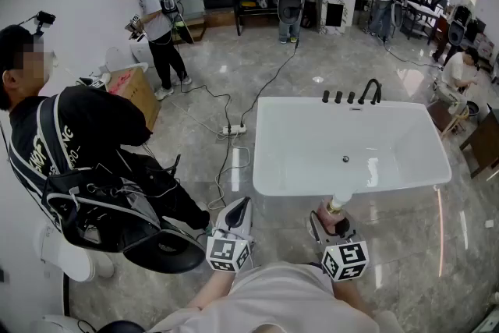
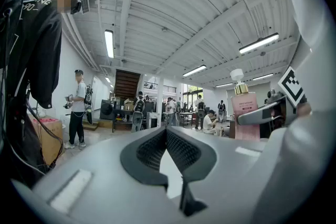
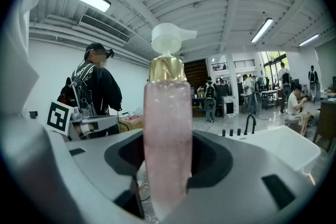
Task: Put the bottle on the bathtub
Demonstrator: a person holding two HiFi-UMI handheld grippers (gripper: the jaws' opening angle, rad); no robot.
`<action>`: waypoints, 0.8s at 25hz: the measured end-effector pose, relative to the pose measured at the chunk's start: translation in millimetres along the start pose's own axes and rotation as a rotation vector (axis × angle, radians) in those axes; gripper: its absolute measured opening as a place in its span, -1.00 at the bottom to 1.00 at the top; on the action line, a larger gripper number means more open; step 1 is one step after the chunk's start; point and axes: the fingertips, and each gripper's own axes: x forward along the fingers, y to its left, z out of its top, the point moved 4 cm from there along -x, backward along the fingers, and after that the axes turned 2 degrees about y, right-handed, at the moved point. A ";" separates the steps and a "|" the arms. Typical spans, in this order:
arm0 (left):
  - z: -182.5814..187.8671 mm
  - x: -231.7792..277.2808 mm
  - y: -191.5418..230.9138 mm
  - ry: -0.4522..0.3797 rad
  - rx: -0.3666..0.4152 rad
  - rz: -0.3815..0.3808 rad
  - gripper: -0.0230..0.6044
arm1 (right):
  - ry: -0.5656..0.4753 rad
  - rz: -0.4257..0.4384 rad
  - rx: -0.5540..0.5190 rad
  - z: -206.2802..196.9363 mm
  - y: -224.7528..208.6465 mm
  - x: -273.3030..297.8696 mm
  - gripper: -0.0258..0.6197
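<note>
A white bathtub (image 1: 269, 168) stands on the marble floor just ahead of me, with a black faucet (image 1: 370, 92) on its far rim. My right gripper (image 1: 334, 224) hovers close to the tub's near rim and is shut on a pink bottle (image 1: 337, 207). In the right gripper view the bottle (image 3: 167, 128) stands upright between the jaws of the right gripper (image 3: 167, 165), showing a gold collar and white pump. My left gripper (image 1: 235, 216) is level to the left of the tub. Its jaws meet at the tips of the left gripper (image 2: 167, 132) with nothing between them. From there the bottle (image 2: 245, 113) shows at the right.
A person in black with a backpack (image 1: 86, 152) bends close at my left, beside a cardboard box (image 1: 134, 92). A power strip (image 1: 232, 130) and cables lie on the floor left of the tub. More people and shelves stand at the back of the hall.
</note>
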 end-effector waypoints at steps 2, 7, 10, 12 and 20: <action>3.7 -1.1 2.7 -0.001 -0.002 0.005 -0.90 | 0.002 0.002 -0.002 3.6 2.4 0.6 -0.23; 4.6 0.0 8.7 0.001 0.007 0.000 -0.90 | 0.007 0.007 -0.003 4.0 6.7 5.9 -0.23; 1.6 0.1 9.3 0.006 0.006 -0.002 -0.90 | 0.011 0.012 -0.005 0.9 8.1 7.5 -0.23; 1.0 1.9 9.4 0.011 0.002 -0.004 -0.90 | 0.015 0.012 -0.008 1.5 7.2 8.9 -0.23; -3.9 9.0 22.1 0.023 -0.008 -0.008 -0.90 | 0.026 0.001 0.009 0.7 6.9 22.9 -0.23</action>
